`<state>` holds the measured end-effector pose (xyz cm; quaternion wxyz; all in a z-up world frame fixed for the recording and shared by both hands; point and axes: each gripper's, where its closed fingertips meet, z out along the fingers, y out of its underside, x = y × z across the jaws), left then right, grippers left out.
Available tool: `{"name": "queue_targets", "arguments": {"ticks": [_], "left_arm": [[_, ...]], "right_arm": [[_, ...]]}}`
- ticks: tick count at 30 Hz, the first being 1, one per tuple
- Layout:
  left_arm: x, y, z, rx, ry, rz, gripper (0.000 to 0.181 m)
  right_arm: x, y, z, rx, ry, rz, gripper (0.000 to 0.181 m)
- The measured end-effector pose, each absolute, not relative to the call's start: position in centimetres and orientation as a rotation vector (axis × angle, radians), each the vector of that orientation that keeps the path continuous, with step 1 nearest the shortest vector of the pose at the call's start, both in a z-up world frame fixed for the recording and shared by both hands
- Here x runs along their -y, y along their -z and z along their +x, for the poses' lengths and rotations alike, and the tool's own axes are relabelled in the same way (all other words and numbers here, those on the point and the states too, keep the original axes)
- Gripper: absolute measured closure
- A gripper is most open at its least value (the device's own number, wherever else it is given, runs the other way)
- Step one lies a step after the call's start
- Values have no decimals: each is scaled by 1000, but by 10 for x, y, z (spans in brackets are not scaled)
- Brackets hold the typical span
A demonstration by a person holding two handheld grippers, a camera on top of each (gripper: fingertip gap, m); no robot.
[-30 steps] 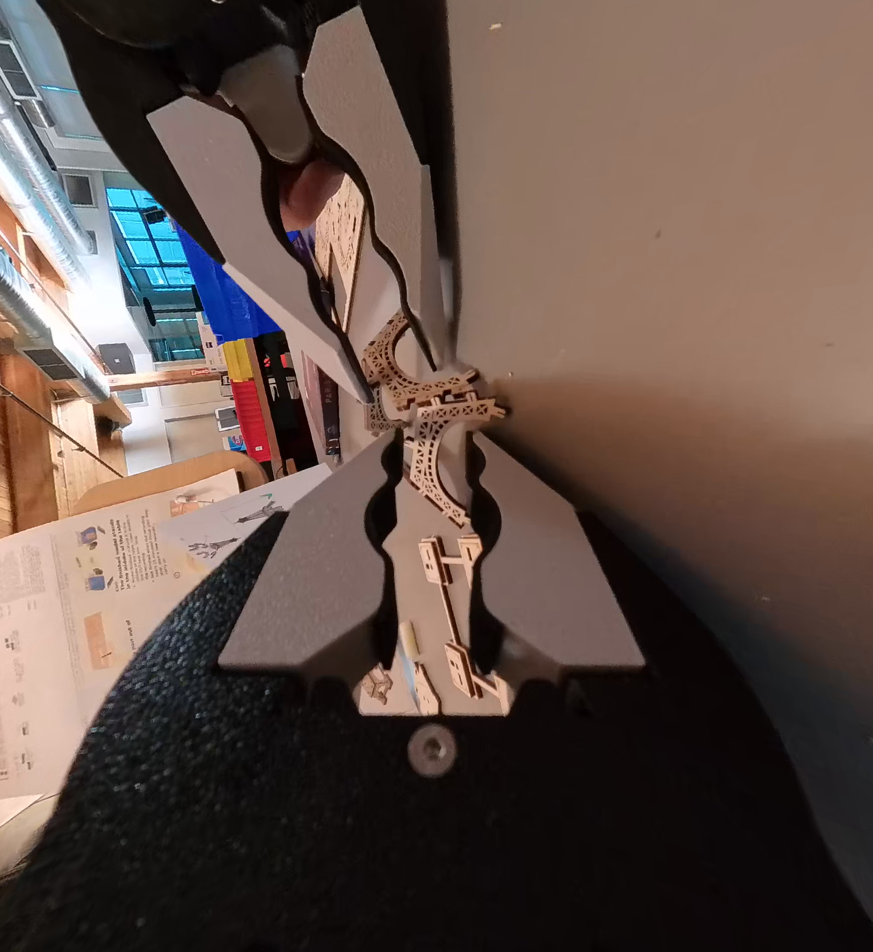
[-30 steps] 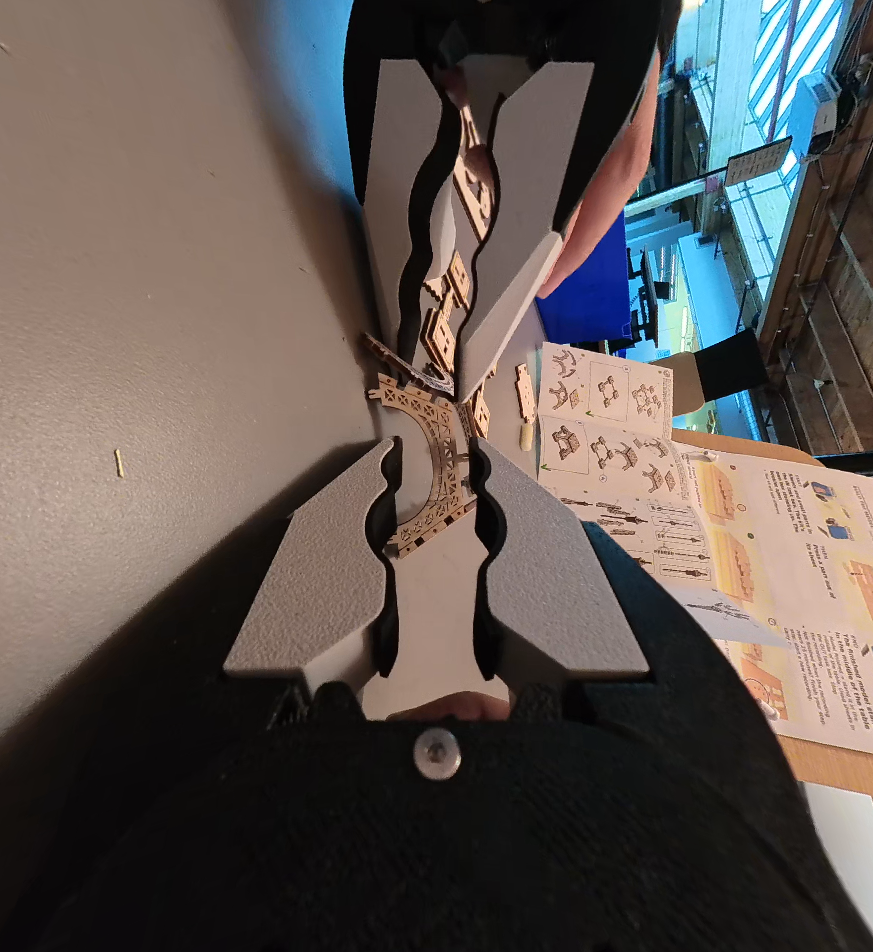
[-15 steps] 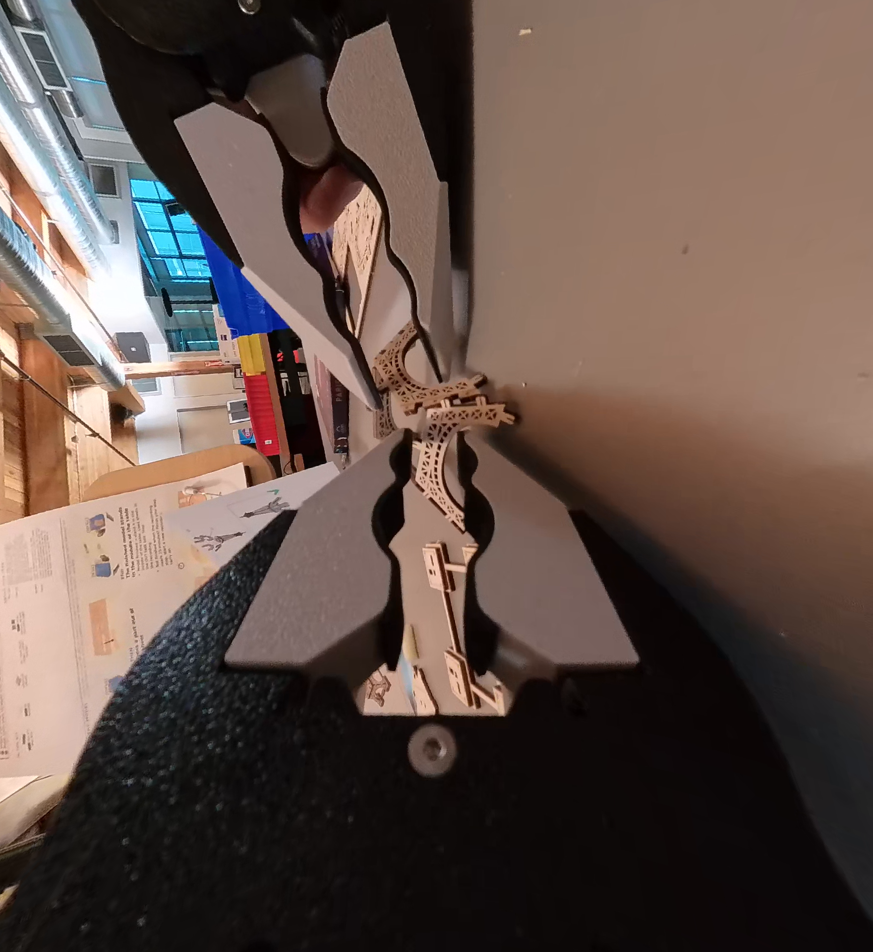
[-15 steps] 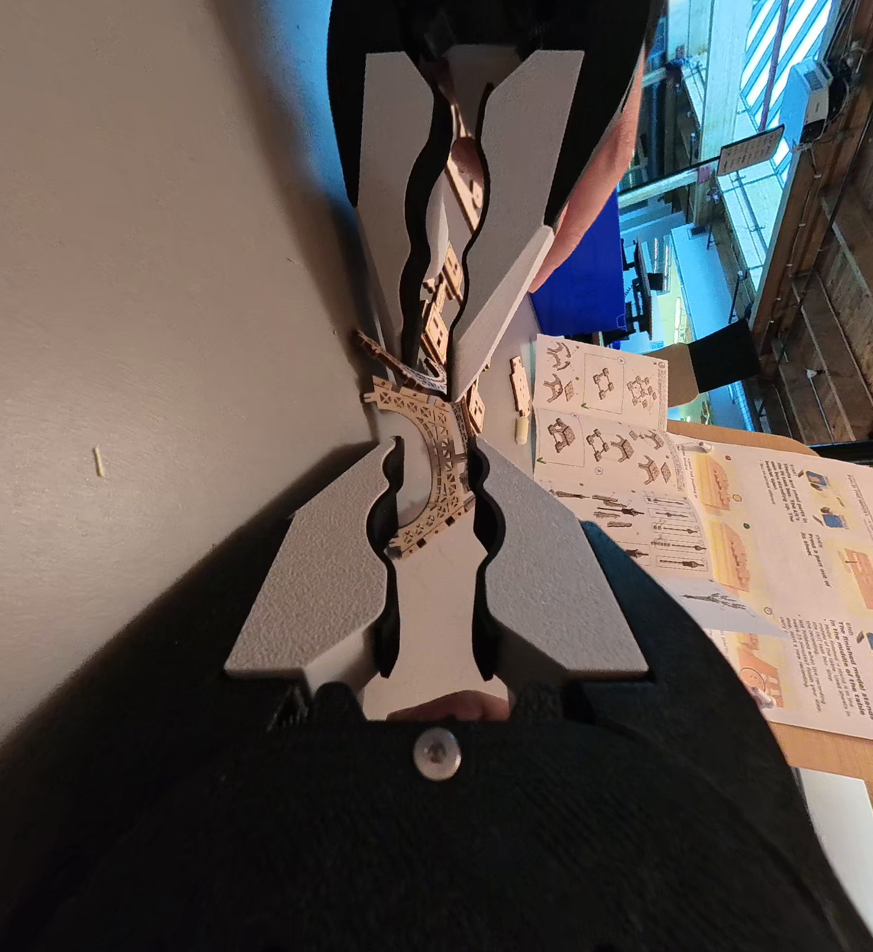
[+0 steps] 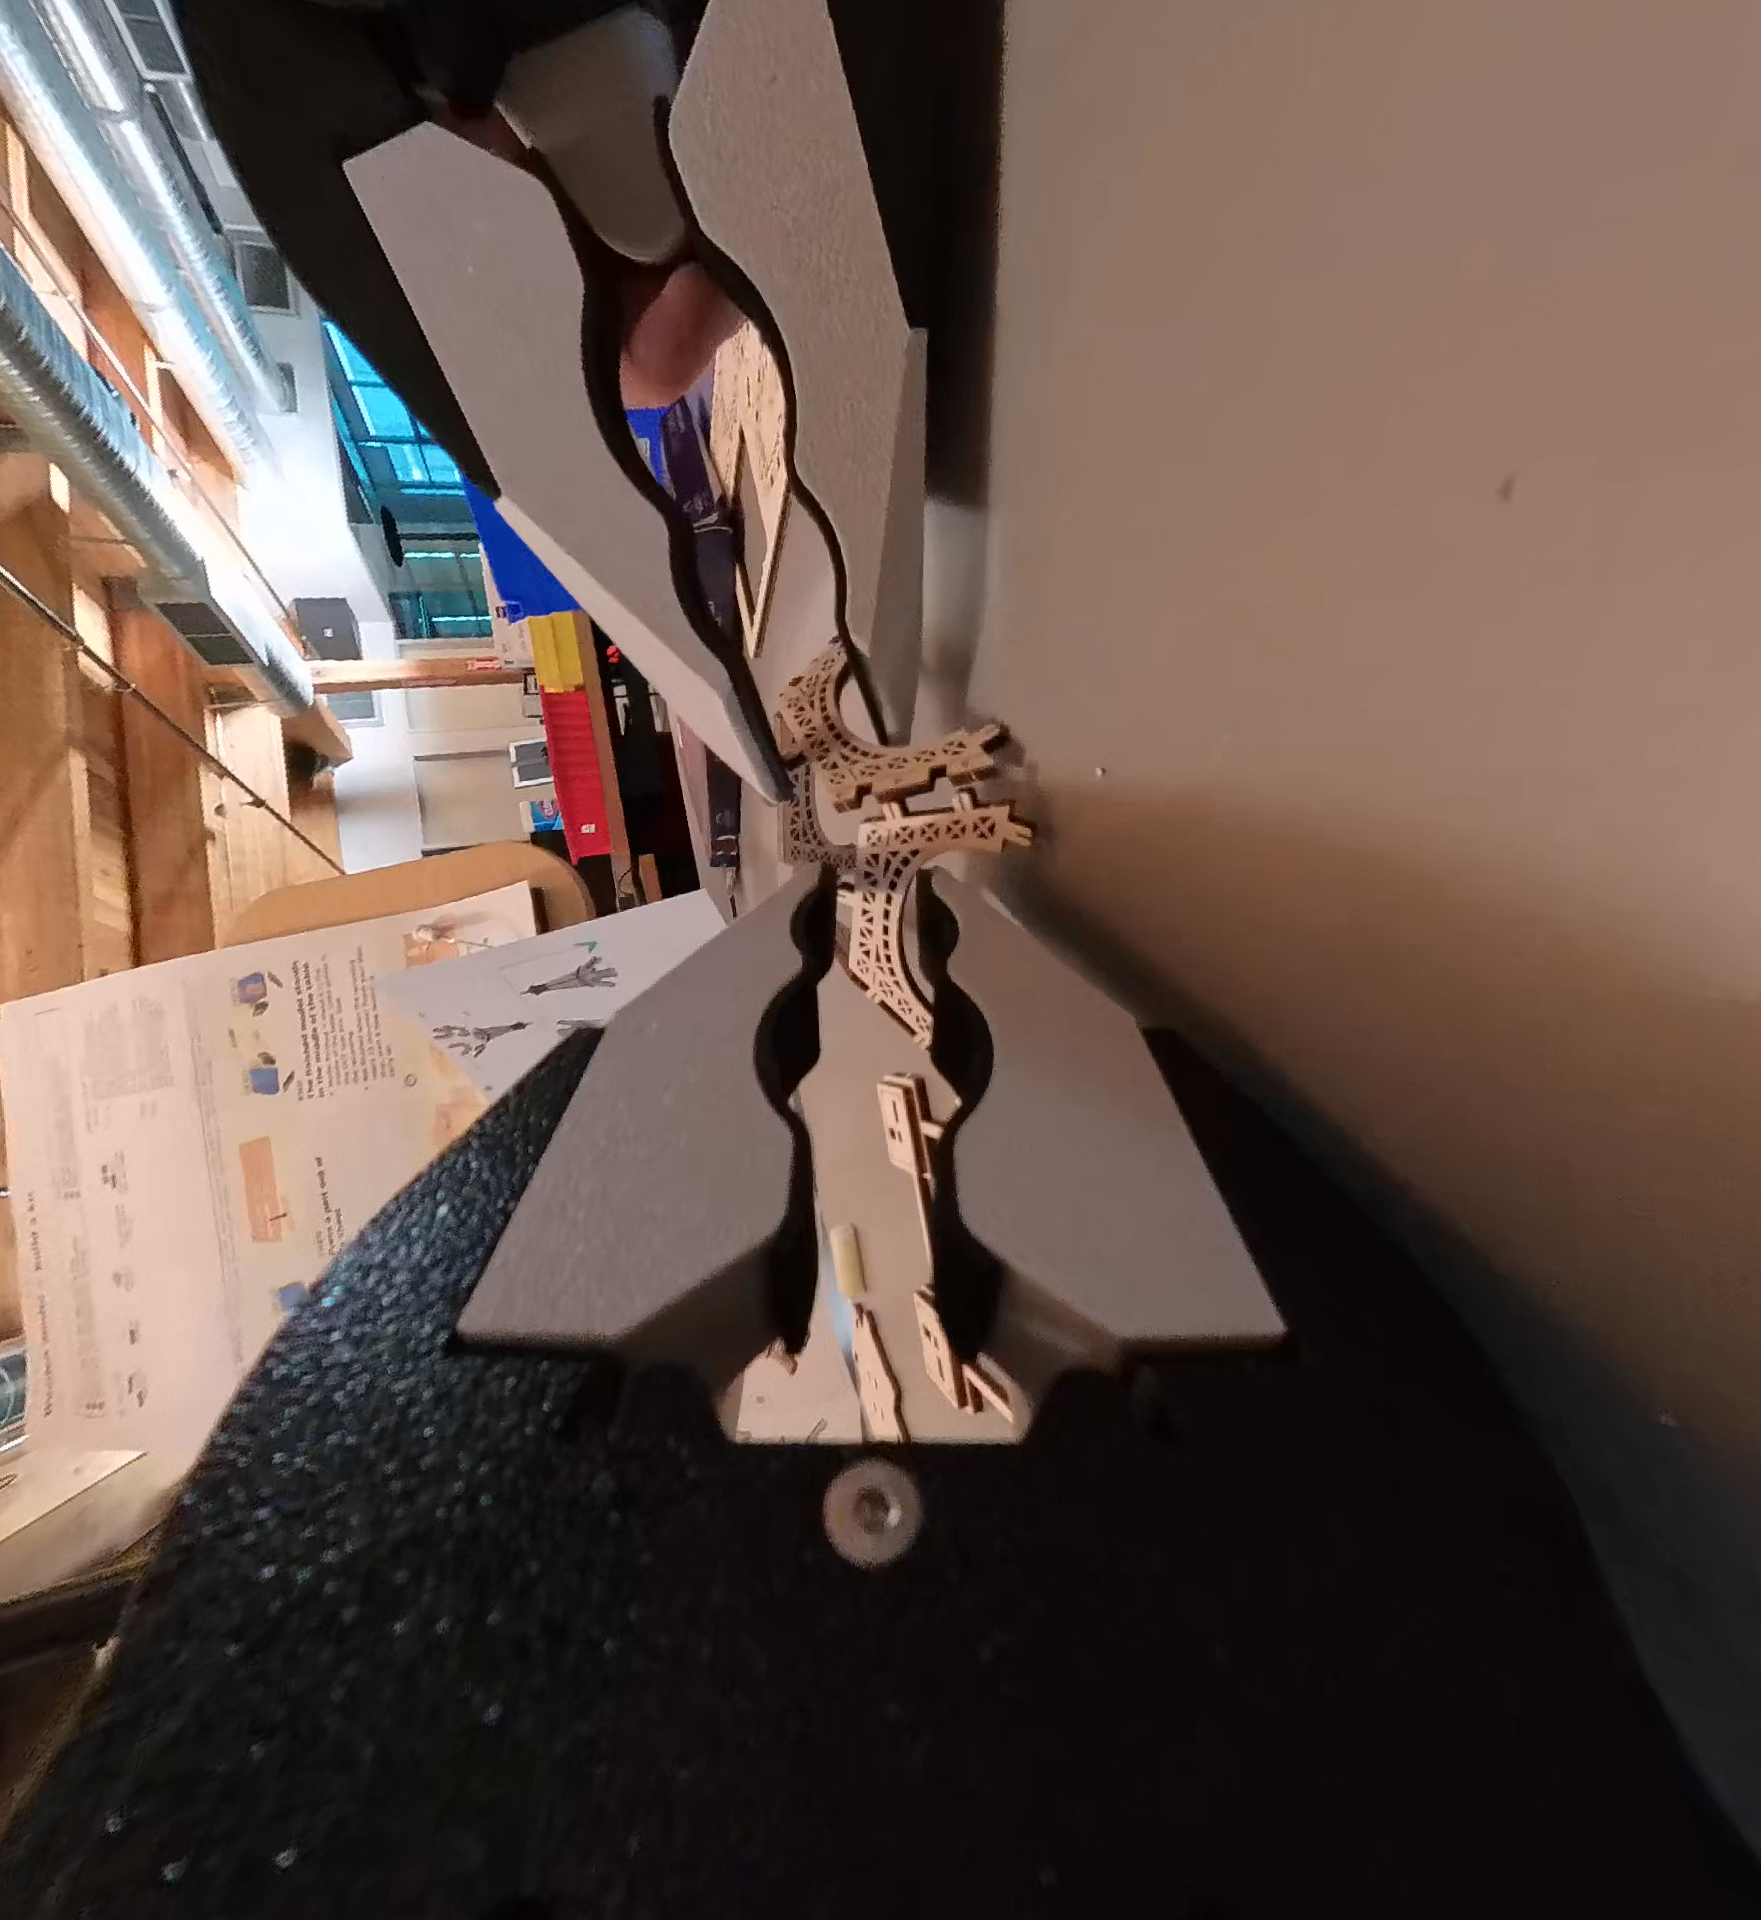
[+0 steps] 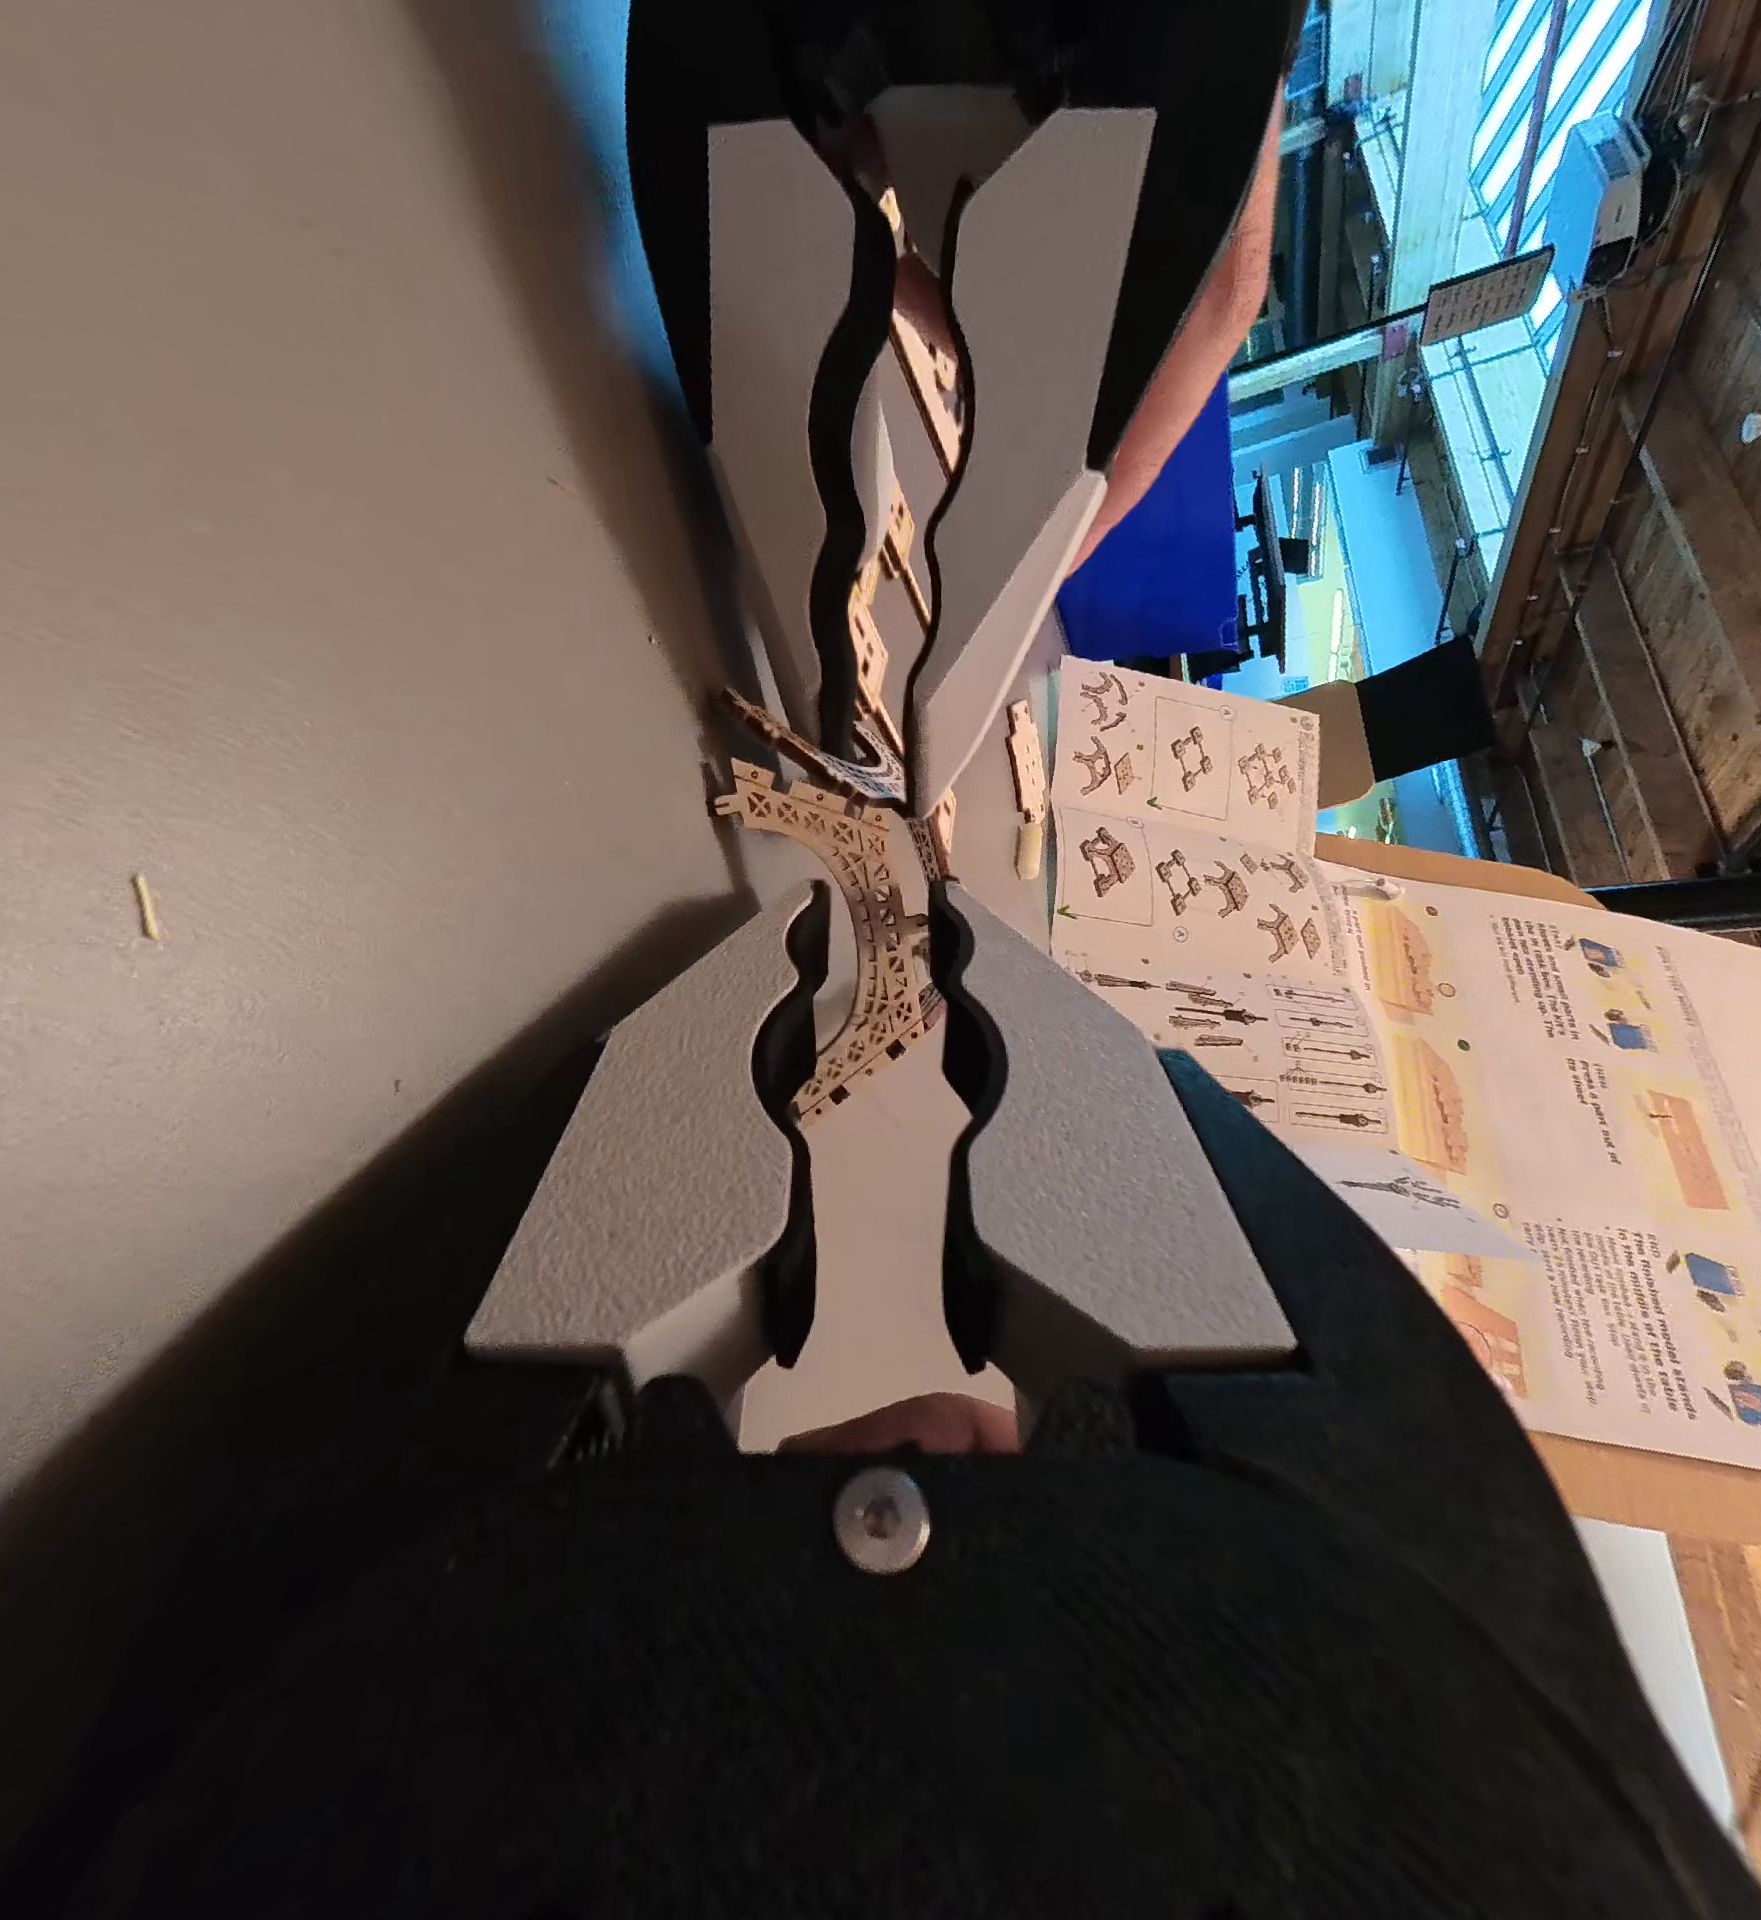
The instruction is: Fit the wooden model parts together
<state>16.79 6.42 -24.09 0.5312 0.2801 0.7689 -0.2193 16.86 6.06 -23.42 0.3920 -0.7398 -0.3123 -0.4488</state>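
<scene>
In the left wrist view my left gripper [image 5: 876,888] is shut on a curved wooden lattice arch [image 5: 891,945]. The right gripper [image 5: 840,748] faces it from above, shut on a second arch [image 5: 829,717]. The notched ends of the two arches meet close to the grey table [image 5: 1375,623]. In the right wrist view my right gripper [image 6: 876,899] grips its arch [image 6: 881,935], and the left gripper [image 6: 871,769] holds the other arch [image 6: 782,738] against its end. Both grippers lie on their sides, tip to tip.
Loose wooden parts [image 5: 907,1122] and a small cream peg [image 6: 1027,847] lie on the table beside the arches. A wooden parts sheet [image 5: 762,468] lies behind the right gripper. Printed instruction sheets [image 6: 1219,831] cover the table's far side. A person's arm [image 6: 1198,343] shows behind the left gripper.
Both grippers stay shut on their arches. They have edged slightly closer together, and the arch ends stay in contact near the table.
</scene>
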Motion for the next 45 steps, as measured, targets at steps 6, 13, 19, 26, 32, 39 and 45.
{"name": "queue_targets", "arguments": {"ticks": [6, 13, 19, 26, 32, 39, 45], "left_arm": [[-64, 234, 174, -1805, 509, 602, 174], [-63, 241, 173, -1809, 490, 620, 171], [-66, 242, 176, -1834, 485, 591, 162], [-73, 235, 175, -1851, 516, 560, 155], [-81, 237, 170, -1891, 552, 553, 156], [-91, 237, 170, -1887, 534, 540, 158], [-100, 232, 172, -1887, 536, 508, 160]], "right_arm": [[-59, 234, 170, 783, 1140, -1888, 163], [-59, 235, 169, 792, 1147, -1896, 161], [-62, 237, 169, 799, 1153, -1895, 160], [-63, 236, 168, 806, 1161, -1893, 160], [-66, 236, 165, 810, 1173, -1896, 159], [-62, 222, 164, 743, 1163, -1868, 133], [-33, 210, 179, 723, 1223, -1952, 130]]}}
